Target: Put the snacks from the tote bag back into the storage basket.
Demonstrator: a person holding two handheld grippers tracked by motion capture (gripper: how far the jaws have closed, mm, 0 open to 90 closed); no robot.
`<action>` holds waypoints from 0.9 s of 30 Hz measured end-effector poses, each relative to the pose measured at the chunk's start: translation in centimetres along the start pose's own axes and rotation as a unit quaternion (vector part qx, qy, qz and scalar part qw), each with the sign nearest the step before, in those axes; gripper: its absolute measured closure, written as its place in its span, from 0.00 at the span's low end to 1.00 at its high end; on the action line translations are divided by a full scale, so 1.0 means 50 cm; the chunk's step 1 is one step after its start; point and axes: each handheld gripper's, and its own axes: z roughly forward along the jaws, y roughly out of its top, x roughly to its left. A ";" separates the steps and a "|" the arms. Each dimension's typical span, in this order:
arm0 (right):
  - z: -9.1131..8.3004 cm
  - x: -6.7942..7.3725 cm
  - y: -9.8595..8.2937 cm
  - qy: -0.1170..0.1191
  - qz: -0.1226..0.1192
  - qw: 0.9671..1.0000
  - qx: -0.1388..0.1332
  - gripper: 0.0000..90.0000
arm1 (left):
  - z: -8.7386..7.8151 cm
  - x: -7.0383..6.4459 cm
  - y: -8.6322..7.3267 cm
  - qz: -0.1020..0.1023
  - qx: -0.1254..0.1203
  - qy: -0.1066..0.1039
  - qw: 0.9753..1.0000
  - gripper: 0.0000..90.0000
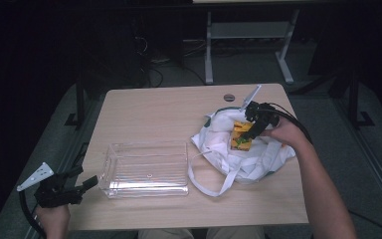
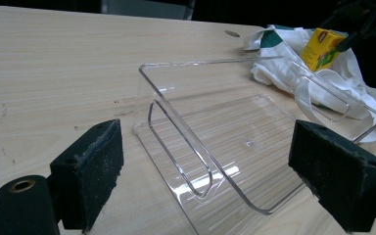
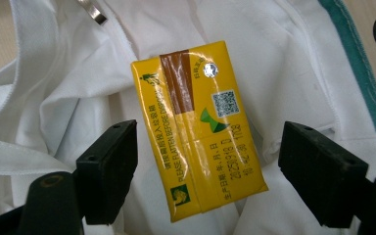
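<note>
Yellow drink carton (image 3: 198,129), brown top strip, on white bag (image 3: 284,58)

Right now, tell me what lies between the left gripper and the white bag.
The clear plastic bin, empty, lies between the left gripper and the white bag, as the high view shows.

Two black hand-held grippers, bare forearms

Each gripper is built in black; the left gripper (image 1: 87,184) is topped by a grey three-cornered plate (image 1: 35,176) pierced with small holes, and a black cable (image 1: 26,211) is trailed from it. Its jaws are faced with coarse black foam pads (image 2: 94,169). The right gripper (image 3: 205,176) is fitted with smooth black blocks showing screw holes. No sleeves are worn on the forearms.
</note>
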 end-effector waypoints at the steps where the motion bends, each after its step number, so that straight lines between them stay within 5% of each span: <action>1: 0.004 -0.001 0.001 0.000 -0.001 1.000 0.001 0.25 | 0.000 0.000 0.000 -0.001 -0.001 0.000 1.000 0.14; 27: 0.023 0.019 0.015 0.017 -0.060 0.997 0.036 0.54 | -0.004 0.004 -0.003 -0.013 -0.014 -0.001 1.000 0.14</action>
